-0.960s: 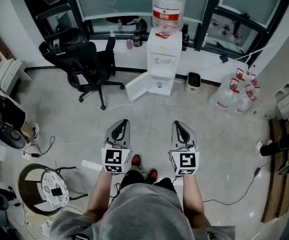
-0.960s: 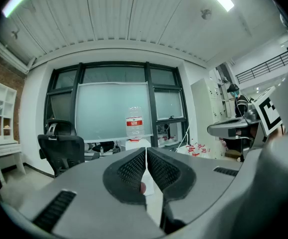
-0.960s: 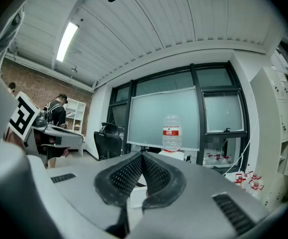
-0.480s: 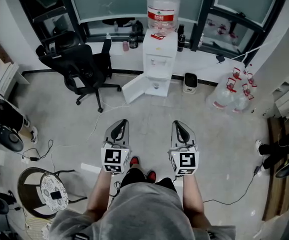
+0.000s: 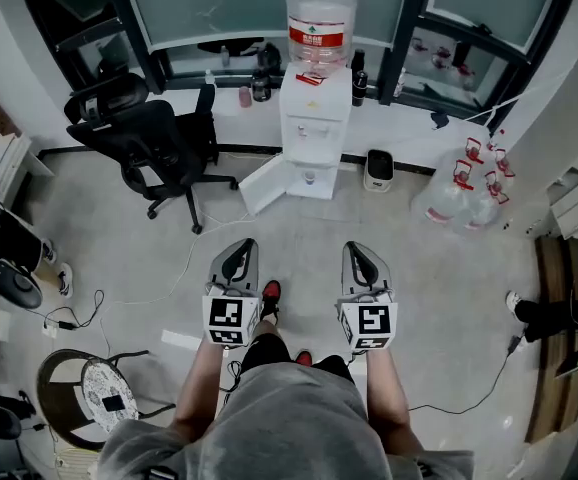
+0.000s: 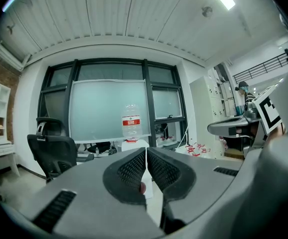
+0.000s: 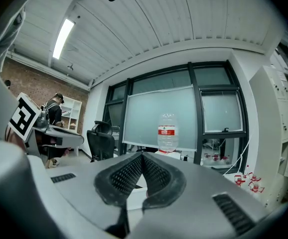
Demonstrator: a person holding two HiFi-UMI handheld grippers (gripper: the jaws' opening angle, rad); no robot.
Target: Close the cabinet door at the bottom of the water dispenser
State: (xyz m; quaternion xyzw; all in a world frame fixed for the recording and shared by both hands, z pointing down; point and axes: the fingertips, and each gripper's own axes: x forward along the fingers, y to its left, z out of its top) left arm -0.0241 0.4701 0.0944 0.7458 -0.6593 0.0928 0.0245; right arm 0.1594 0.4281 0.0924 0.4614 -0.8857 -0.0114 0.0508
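Left gripper (image 5: 240, 250): jaws fully together, nothing between them. Right gripper (image 5: 363, 252): same, pads meet at the tips, empty. Both are held side by side in front of the person, roughly level, aimed at the water dispenser (image 5: 314, 128) and well apart from it, with bare floor (image 5: 299, 233) between. The dispenser stands against the window wall with a water bottle (image 5: 321, 13) on top. Its bottom cabinet door (image 5: 264, 182) is open, swung out to the head view's left and hinged on the left side of the cabinet; neither gripper touches it. A black office chair (image 5: 154, 138) stands to the left of the door, a small white bin (image 5: 378, 168) is just beside the dispenser on the right, and a cluster of empty bottles (image 5: 464, 190) lies further right.
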